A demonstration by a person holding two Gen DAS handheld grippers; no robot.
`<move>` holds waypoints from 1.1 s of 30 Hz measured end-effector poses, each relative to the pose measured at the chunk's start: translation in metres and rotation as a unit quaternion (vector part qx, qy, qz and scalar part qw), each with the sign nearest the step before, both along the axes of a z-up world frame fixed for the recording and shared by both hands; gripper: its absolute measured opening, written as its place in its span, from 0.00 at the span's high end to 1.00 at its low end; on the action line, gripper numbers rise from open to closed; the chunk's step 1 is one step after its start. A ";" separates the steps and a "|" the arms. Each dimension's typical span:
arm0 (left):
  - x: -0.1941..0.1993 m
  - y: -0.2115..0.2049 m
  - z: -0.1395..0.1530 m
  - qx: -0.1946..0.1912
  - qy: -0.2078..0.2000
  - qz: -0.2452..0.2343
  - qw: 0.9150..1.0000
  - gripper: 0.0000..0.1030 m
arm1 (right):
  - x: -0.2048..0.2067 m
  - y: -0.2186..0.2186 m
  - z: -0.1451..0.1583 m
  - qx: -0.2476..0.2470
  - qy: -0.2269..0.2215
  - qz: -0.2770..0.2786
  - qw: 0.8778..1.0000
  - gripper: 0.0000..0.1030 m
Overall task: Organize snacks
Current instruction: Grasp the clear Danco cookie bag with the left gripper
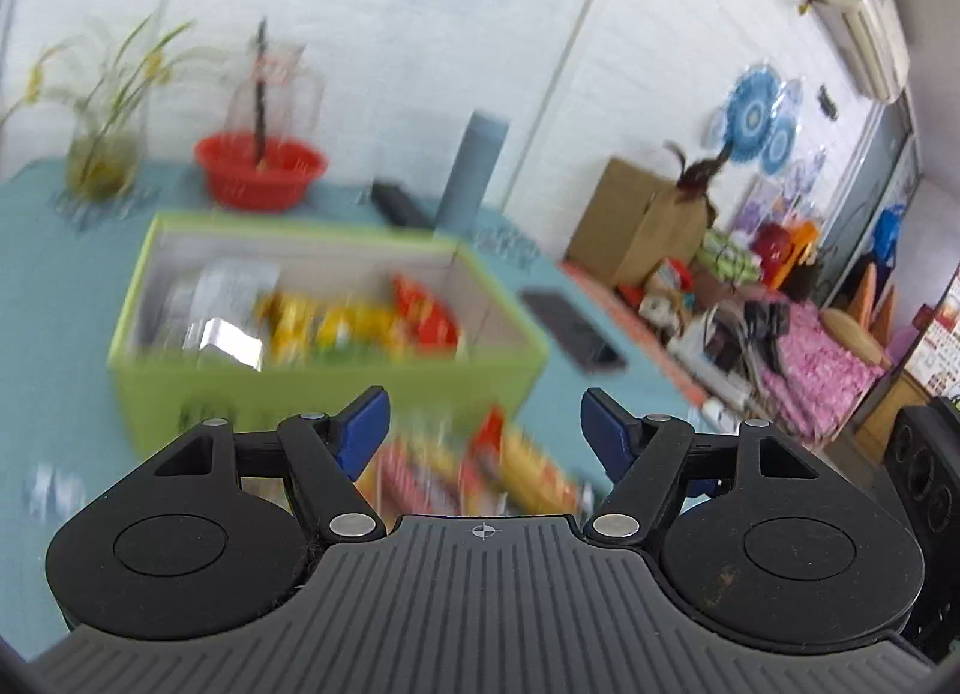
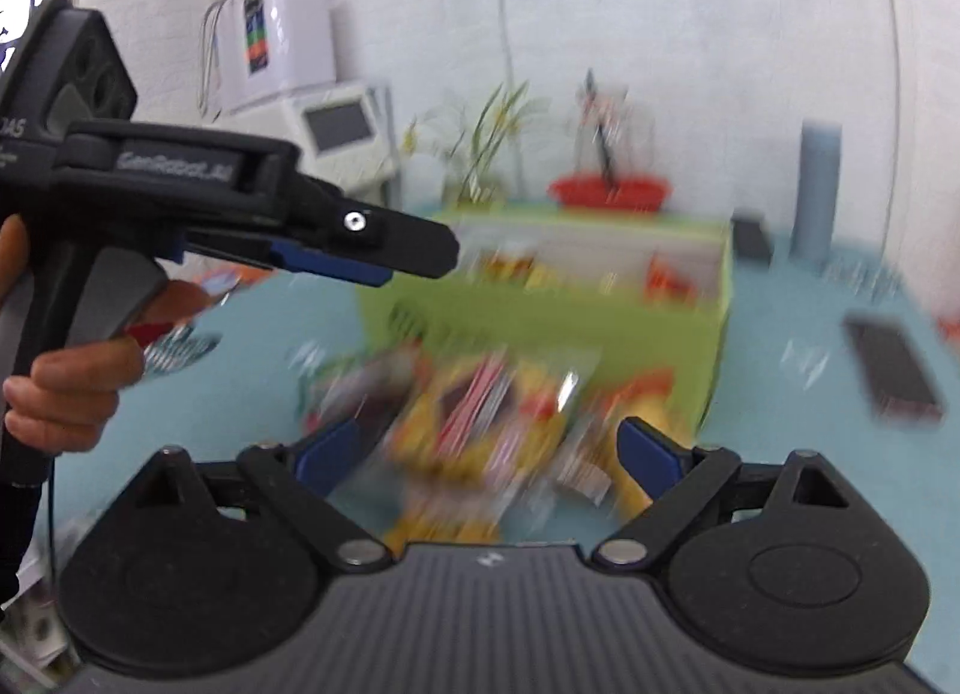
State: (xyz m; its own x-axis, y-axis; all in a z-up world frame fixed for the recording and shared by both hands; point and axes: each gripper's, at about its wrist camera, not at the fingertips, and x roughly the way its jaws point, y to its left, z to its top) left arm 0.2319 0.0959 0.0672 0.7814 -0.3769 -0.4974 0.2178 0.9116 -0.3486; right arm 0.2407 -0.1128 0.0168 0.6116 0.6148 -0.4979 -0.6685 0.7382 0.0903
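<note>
- Both grippers sit nearest the lenses, jaws spread and gripping nothing: the left gripper [image 1: 485, 430] hangs over loose packets, and the right gripper [image 2: 487, 451] frames more of them between its blue pads without pressing on them. To my eye that is the stance for picking the next snack.
- Seen from the right wrist, the left tool juts in from nine o'clock, a hand [image 2: 66, 382] wrapped round its handle.
- Largest of all is the teal table [image 1: 54, 286], which carries everything. White brick walls stand behind it, an air conditioner [image 1: 864, 15] is mounted at one o'clock in the left view, and a cluttered shelf with a cardboard box [image 1: 636, 226] is at three.
- Next in size is the green box [image 1: 324, 388], open-topped, at ten o'clock from the left gripper and at twelve from the right. Snacks already lie inside, yellow and red wrappers [image 1: 360, 322] along with something silver; I judge it to be the collecting bin.
- Loose snack packets [image 2: 492, 424] lie on the table in front of the box, still to be sorted. Blur hides their labels.
- Behind the box stand a red basin [image 1: 261, 168], a glass vase with plants [image 1: 102, 153] and a grey cylinder [image 1: 477, 165].
- A dark phone [image 1: 570, 328] lies flat at two o'clock, clear of the work.
</note>
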 end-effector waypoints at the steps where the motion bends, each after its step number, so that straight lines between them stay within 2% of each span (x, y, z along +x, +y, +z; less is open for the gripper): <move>1: -0.012 0.000 -0.013 -0.001 0.019 0.003 1.000 0.45 | -0.007 0.001 -0.012 -0.005 0.017 0.003 1.000 0.10; 4: -0.034 0.002 -0.052 -0.020 0.084 0.008 0.996 0.48 | -0.012 0.005 -0.032 -0.019 0.045 -0.009 0.999 0.10; 5: -0.034 0.005 -0.060 -0.026 0.102 0.017 0.994 0.53 | -0.012 0.005 -0.031 -0.020 0.041 -0.012 0.999 0.10; 7: -0.032 0.012 -0.059 -0.031 0.100 0.030 0.994 0.54 | -0.007 0.004 -0.023 -0.017 0.024 -0.022 0.999 0.10; 9: -0.023 0.019 -0.051 -0.039 0.085 0.029 0.995 0.46 | 0.003 0.004 -0.012 0.000 0.018 -0.025 1.000 0.10; 12: -0.002 0.022 -0.046 -0.044 0.076 0.022 0.996 0.44 | 0.023 0.009 -0.006 0.014 0.018 -0.020 1.000 0.10; 19: 0.049 0.024 -0.070 -0.060 0.115 0.024 0.991 0.58 | 0.068 0.041 -0.031 -0.021 0.042 0.000 0.999 0.09; 20: 0.053 0.023 -0.073 -0.061 0.122 0.024 0.990 0.65 | 0.067 0.044 -0.030 -0.023 0.035 0.005 0.999 0.10; 24: 0.040 0.024 -0.071 -0.068 0.119 0.019 0.990 0.75 | 0.043 0.050 -0.022 -0.038 0.006 0.019 0.999 0.09; 33: -0.025 0.008 -0.052 -0.043 0.106 0.020 0.993 0.73 | -0.032 0.045 -0.006 -0.053 -0.053 0.016 0.997 0.08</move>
